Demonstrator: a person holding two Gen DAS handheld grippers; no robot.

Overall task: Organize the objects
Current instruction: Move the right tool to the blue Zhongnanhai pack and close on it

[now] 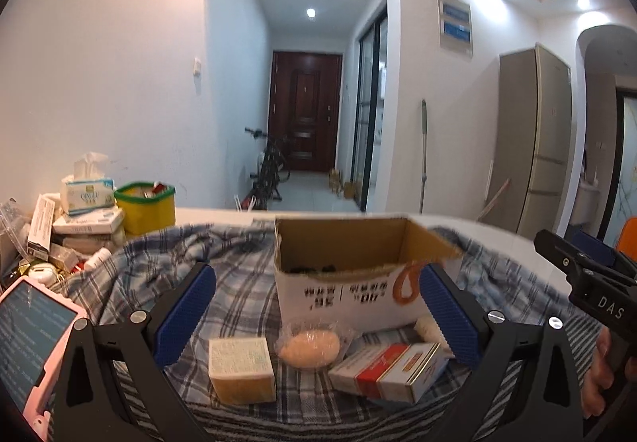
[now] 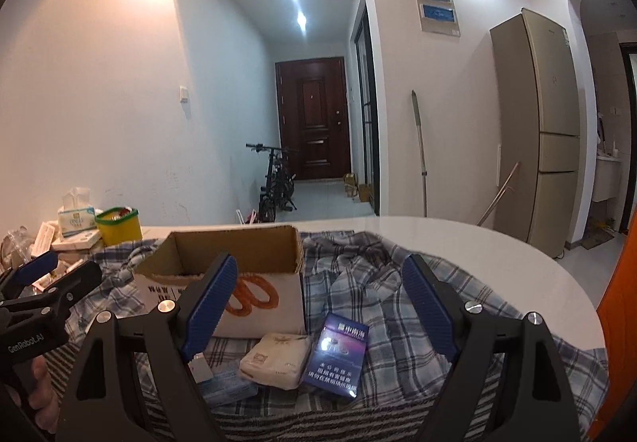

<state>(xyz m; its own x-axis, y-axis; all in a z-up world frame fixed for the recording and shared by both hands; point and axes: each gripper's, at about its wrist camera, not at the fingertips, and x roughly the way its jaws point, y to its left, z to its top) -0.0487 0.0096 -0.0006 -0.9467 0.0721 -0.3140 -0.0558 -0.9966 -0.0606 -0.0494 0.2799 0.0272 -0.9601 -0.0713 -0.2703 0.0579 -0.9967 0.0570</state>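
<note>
An open cardboard box (image 1: 350, 266) (image 2: 239, 263) stands on a plaid cloth. In the left wrist view a yellow-green small box (image 1: 241, 368), a wrapped round bun (image 1: 310, 348) and a red-and-white carton (image 1: 392, 368) lie in front of it. My left gripper (image 1: 316, 308) hangs above them, open, with nothing between its blue pads. In the right wrist view a blue cigarette pack (image 2: 338, 356), a white tissue packet (image 2: 276, 360) and a pale blue packet (image 2: 227, 386) lie below my right gripper (image 2: 318, 298), which is open and empty.
A yellow bin (image 1: 145, 207), a tissue box (image 1: 87, 195) and stacked small boxes crowd the table's far left. A pink-cased tablet (image 1: 28, 338) lies at the left edge. The white table (image 2: 477, 243) curves away on the right. A fridge (image 2: 537, 131) stands beyond.
</note>
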